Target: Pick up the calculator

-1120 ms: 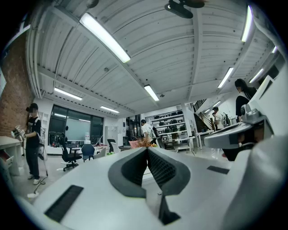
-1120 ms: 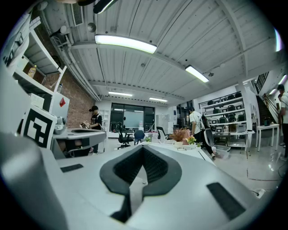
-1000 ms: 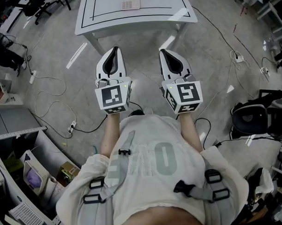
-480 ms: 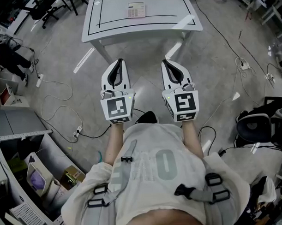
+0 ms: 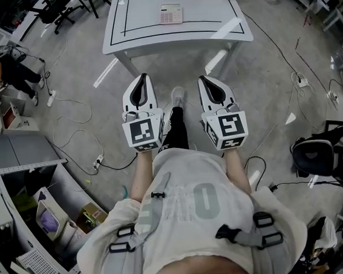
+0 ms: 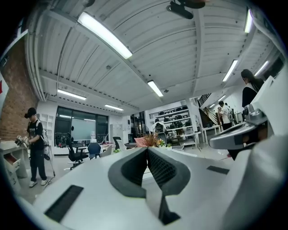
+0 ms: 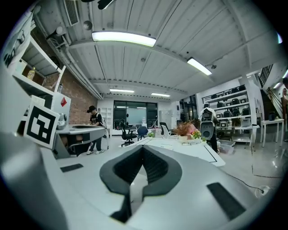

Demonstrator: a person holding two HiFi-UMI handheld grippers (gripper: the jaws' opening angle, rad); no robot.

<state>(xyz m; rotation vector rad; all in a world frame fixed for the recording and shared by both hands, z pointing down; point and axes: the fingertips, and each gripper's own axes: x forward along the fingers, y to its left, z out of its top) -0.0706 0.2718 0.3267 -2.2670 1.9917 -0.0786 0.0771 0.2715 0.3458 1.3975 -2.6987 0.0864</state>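
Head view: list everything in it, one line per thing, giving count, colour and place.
calculator: one, pale, far middle of the table, inside the black outline
table: one, white with black lines, top centre
office chairs: count unclear, black, top left
cables: several, white and black, across the grey floor
power strip: one, white, floor at left
bag: one, black, floor at right
shoe: one, white, on the floor between the tools
left tool: one, white with black pads, shut, empty
right tool: one, same colours, shut, empty
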